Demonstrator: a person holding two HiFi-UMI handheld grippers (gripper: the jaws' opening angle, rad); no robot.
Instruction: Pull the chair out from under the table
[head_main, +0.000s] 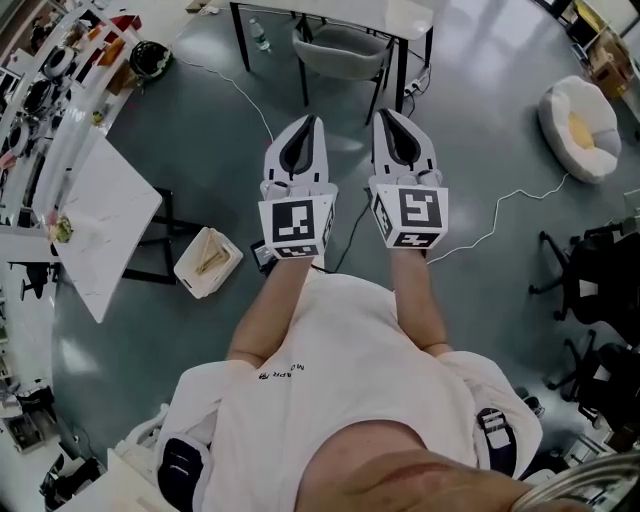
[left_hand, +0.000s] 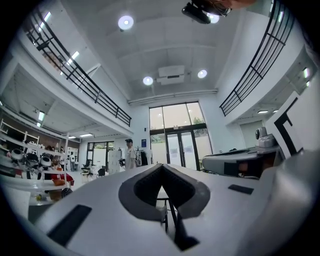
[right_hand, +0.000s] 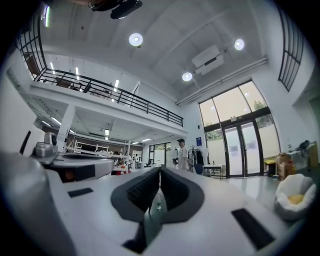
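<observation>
Far left: cluttered shelves (head_main: 40, 70) along the wall. Next to them is a side table (head_main: 105, 215) with a white top and black frame, and a beige bin (head_main: 207, 262) stands on the floor just beside it.

Left gripper (head_main: 308, 122): held out about level in front of the person. Its jaws are pressed fully together with nothing between them.

Chair (head_main: 340, 50): grey, at top centre, pushed in under the white table (head_main: 405, 14) between its black legs. It is ahead of both grippers and well apart from them, with neither touching it.

Right gripper (head_main: 386, 116): just beside the left one and parallel to it. Its jaws are also closed tight, and it is empty.

Right of that, a white cable (head_main: 500, 220) trails across the grey floor. A round white cushion (head_main: 580, 125) with a yellow centre lies beyond it. Black chair bases (head_main: 590, 280) stand at the far right edge.
</observation>
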